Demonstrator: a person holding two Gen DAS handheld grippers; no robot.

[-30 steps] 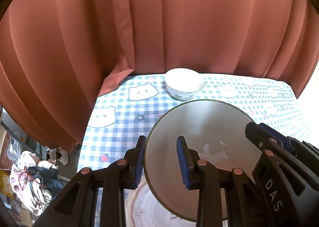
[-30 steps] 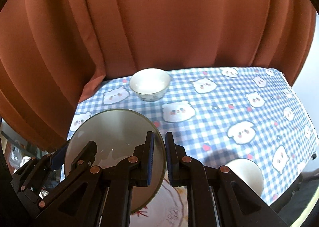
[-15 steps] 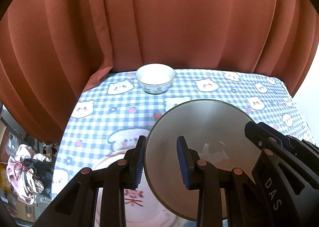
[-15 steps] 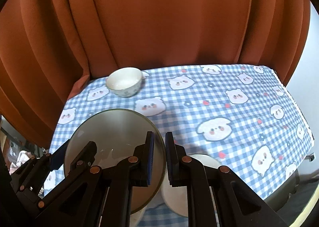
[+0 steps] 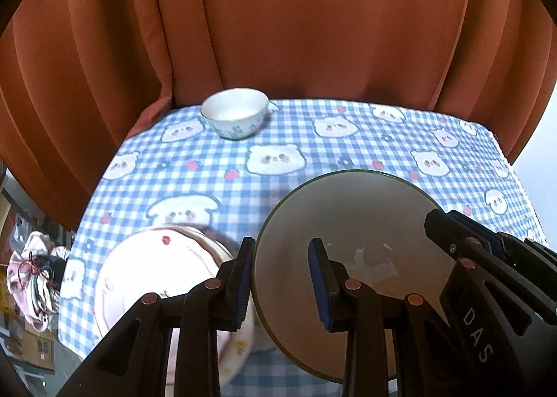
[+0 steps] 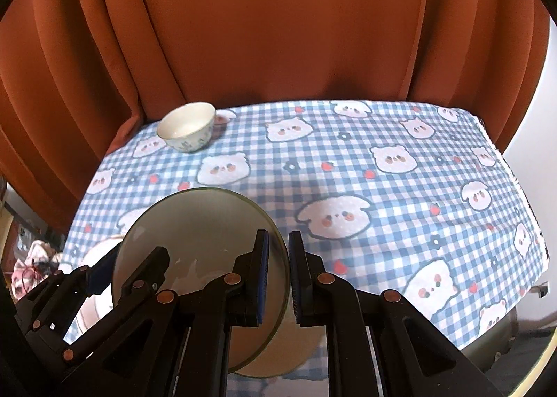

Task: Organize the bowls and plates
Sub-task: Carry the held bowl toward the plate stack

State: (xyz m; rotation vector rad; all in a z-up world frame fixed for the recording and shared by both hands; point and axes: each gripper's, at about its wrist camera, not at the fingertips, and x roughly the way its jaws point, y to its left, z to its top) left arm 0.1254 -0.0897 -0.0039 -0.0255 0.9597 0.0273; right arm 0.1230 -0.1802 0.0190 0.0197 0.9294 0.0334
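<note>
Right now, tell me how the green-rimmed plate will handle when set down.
The green-rimmed plate looks glossy and rigid: probably no flex, but it could slip in the fingers. Gripped at opposite rims by the left gripper and right gripper, it may tilt. Likely ceramic, apt to chip if knocked.

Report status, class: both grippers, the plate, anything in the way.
Left gripper and right gripper both clamp the green-rimmed plate, held above the table. Patterned plate underneath left. Bowl far back, clear.

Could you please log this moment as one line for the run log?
left gripper: shut on grey plate | right gripper: shut on grey plate rim | floral plate: below left | bowl: far left
</note>
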